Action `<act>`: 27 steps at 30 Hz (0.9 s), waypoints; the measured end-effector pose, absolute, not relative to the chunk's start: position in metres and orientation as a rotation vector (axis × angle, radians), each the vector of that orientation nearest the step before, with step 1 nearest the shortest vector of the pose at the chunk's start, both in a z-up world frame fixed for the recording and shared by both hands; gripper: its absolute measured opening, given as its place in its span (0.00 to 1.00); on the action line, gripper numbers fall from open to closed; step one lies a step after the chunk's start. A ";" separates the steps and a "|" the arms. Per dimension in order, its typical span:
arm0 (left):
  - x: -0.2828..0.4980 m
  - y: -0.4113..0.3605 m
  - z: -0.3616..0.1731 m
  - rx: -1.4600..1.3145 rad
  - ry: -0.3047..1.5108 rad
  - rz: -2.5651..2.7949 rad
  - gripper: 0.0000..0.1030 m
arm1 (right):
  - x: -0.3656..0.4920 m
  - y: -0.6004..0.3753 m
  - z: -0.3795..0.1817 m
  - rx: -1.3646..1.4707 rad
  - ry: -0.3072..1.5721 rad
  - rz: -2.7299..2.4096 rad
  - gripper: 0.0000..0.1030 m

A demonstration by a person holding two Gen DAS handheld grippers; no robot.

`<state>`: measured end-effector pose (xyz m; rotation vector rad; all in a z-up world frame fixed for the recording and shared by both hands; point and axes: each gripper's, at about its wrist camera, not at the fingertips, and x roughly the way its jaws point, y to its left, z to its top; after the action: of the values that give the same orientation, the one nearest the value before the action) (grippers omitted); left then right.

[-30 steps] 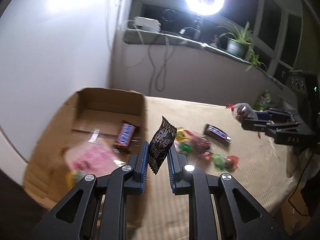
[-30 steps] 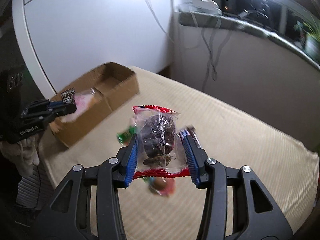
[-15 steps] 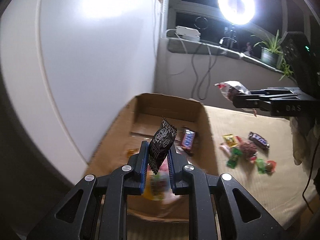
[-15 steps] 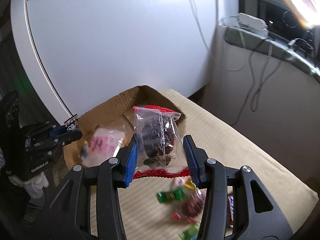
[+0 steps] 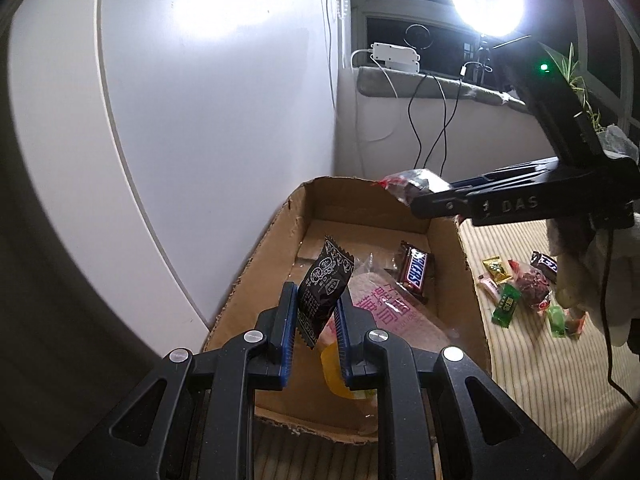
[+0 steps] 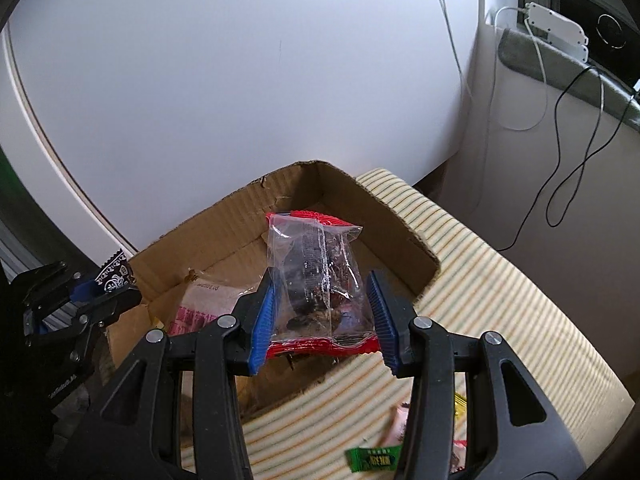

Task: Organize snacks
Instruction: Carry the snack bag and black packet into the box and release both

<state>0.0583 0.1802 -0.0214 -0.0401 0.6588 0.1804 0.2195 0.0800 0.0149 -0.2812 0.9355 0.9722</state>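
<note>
In the left wrist view, the left gripper [image 5: 316, 312] is clamped on a small black candy sachet [image 5: 325, 283], which stands tilted above the near end of the open cardboard box [image 5: 256, 264]. From the sachet, a Snickers bar [image 5: 416, 276] lies on the box floor at about two o'clock, a pink-printed clear packet [image 5: 394, 312] at about four o'clock, and a yellow wrapper [image 5: 340, 372] shows at about five o'clock under the gripper's right finger.

The right gripper [image 5: 418, 202] reaches in at one o'clock over the box's far right corner, clamped on a clear bag with red ends [image 5: 408, 184]. Farther right, at three o'clock, loose sweets [image 5: 520, 292] and a second chocolate bar [image 5: 546, 264] lie on the striped cloth [image 5: 520, 360], well apart from the box.

In the right wrist view, the same bag [image 6: 320, 280] is pinched by its sides between the blue pads [image 6: 262, 318], with dark pieces inside, hanging over the box interior.

Risks, as I judge them: the clear bag sits close to the right wall, so letting go too early could leave it perched on the rim or drop it onto the cloth. Both grippers crowd one small box, so they could knock each other, or nudge the light carton. The sachet is held by a thin edge and may twist out.
</note>
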 end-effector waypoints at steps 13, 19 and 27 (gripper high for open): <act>0.064 0.179 -0.021 -0.032 0.660 0.189 0.38 | 0.221 0.092 0.008 -0.311 0.934 0.978 0.48; 0.062 0.177 -0.019 -0.045 0.649 0.185 0.54 | 0.222 0.084 0.015 -0.285 0.903 0.957 0.83; 0.058 0.170 -0.012 -0.039 0.638 0.173 0.54 | 0.222 0.074 0.023 -0.288 0.894 0.935 0.86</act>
<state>0.0579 0.1698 -0.0123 -0.0392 0.6385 0.1734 0.2223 0.0736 0.0232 -0.2879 0.8942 0.9347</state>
